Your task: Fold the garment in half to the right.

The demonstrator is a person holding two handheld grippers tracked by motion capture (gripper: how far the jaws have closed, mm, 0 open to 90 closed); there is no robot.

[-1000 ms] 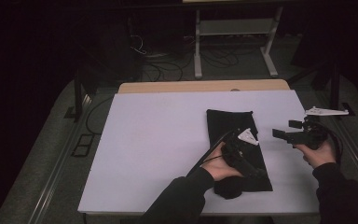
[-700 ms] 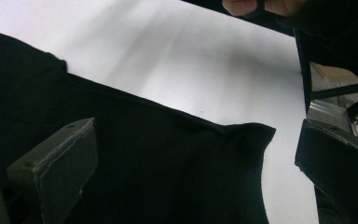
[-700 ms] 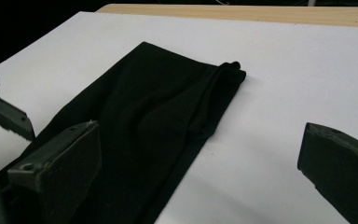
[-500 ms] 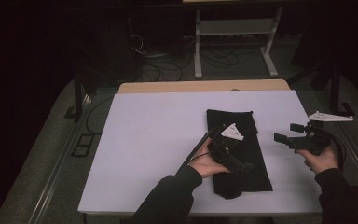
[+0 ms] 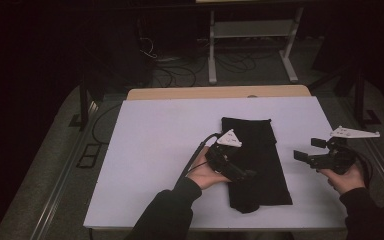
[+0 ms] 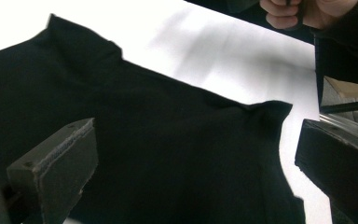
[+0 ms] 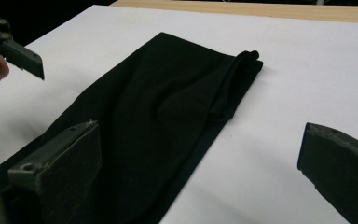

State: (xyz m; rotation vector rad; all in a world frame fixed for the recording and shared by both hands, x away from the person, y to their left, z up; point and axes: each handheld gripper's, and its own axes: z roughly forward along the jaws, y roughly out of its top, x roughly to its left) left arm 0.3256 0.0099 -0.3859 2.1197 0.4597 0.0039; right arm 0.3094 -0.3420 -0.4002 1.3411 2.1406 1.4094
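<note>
A black cloth (image 5: 257, 160) lies folded into a long strip on the white table (image 5: 150, 150), right of centre. My left gripper (image 5: 242, 175) hovers over the strip's left edge, pointing right and toward me. In the left gripper view its jaws stand wide apart over the black cloth (image 6: 158, 140), so the left gripper (image 6: 196, 154) is open and holds nothing. My right gripper (image 5: 302, 152) hangs to the right of the cloth, aimed left at it. The right gripper (image 7: 200, 140) is open too, with the cloth (image 7: 168, 107) and bare table between its jaws.
A wooden strip (image 5: 220, 92) runs along the table's far edge. Behind it stand a metal shelf frame (image 5: 250, 30) and floor cables (image 5: 155, 55). The table's left half is bare white. The person's other hand (image 6: 303, 11) shows at the top of the left gripper view.
My left gripper has moved left across the cloth, from its middle to its left edge. The right gripper has drifted slightly nearer the front. The cloth lies as before.
</note>
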